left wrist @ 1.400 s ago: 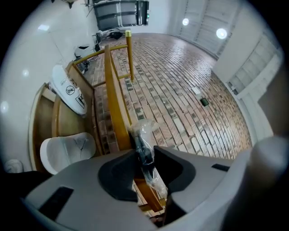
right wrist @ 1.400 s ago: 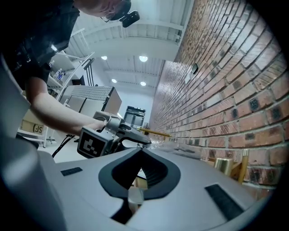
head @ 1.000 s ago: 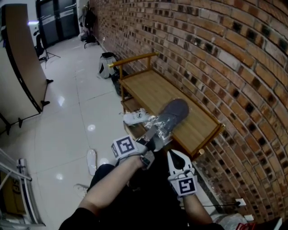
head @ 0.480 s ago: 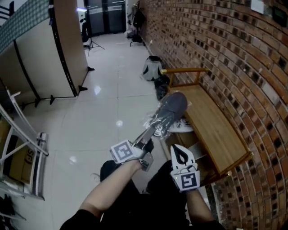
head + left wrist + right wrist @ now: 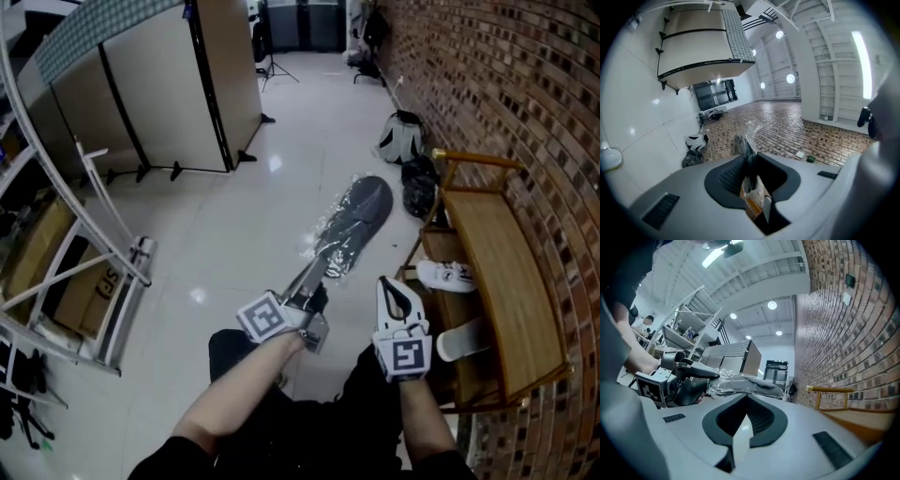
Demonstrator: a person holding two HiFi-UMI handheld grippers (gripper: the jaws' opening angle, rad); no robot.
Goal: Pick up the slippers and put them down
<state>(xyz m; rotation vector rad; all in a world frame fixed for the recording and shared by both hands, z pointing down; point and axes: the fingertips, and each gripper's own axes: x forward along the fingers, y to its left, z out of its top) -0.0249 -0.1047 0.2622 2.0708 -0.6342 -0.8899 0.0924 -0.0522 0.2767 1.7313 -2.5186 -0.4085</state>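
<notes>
A grey slipper [image 5: 357,218] wrapped in clear plastic hangs in the air over the white floor, toe pointing away from me. My left gripper [image 5: 320,270] is shut on its heel end. In the left gripper view the plastic and the slipper's edge [image 5: 748,149] stand pinched between the jaws. My right gripper [image 5: 387,284] is beside it on the right, fingertips together, holding nothing. The right gripper view shows the wrapped slipper [image 5: 746,383] level in front of it and the left gripper [image 5: 701,373] clamped on it.
A wooden bench [image 5: 502,272] stands along the brick wall [image 5: 525,103] on the right. A white shoe [image 5: 448,275] and a white slipper [image 5: 461,339] lie on its lower shelf. Bags [image 5: 403,139] sit beyond it. Folding panels [image 5: 159,84] and a metal rack [image 5: 89,244] stand at left.
Both grippers have swung away from the bench toward the open floor, the left one carrying the wrapped slipper. The bench has slid to the right of the head view.
</notes>
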